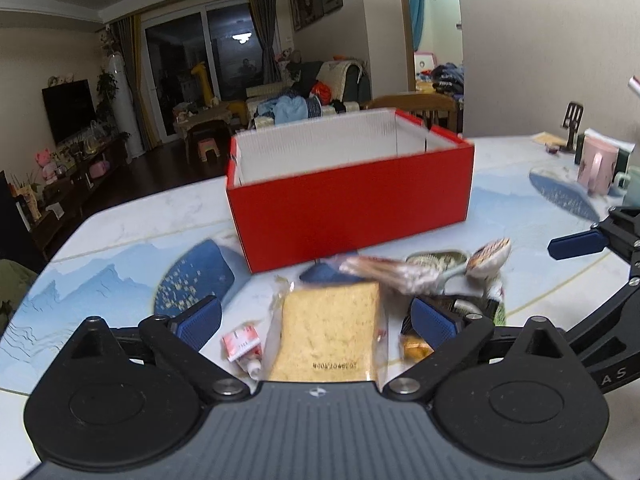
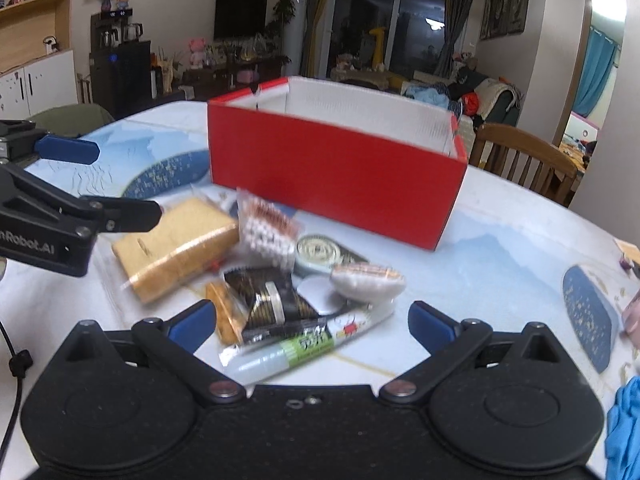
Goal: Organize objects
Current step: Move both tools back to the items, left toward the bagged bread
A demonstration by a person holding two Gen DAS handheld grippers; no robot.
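Both the left gripper (image 1: pixel 316 318) and right gripper (image 2: pixel 312 320) gape empty over a blue-patterned marble table (image 1: pixel 132 240), red box (image 1: pixel 352 200) mid-frame, living room behind.

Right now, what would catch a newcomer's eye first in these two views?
The open red box dominates mid-table, its white inside showing nothing. In front of it lies a heap of small packets, chiefly a wrapped yellow bread slice between the open left gripper fingers. The right gripper stands open over a black packet.
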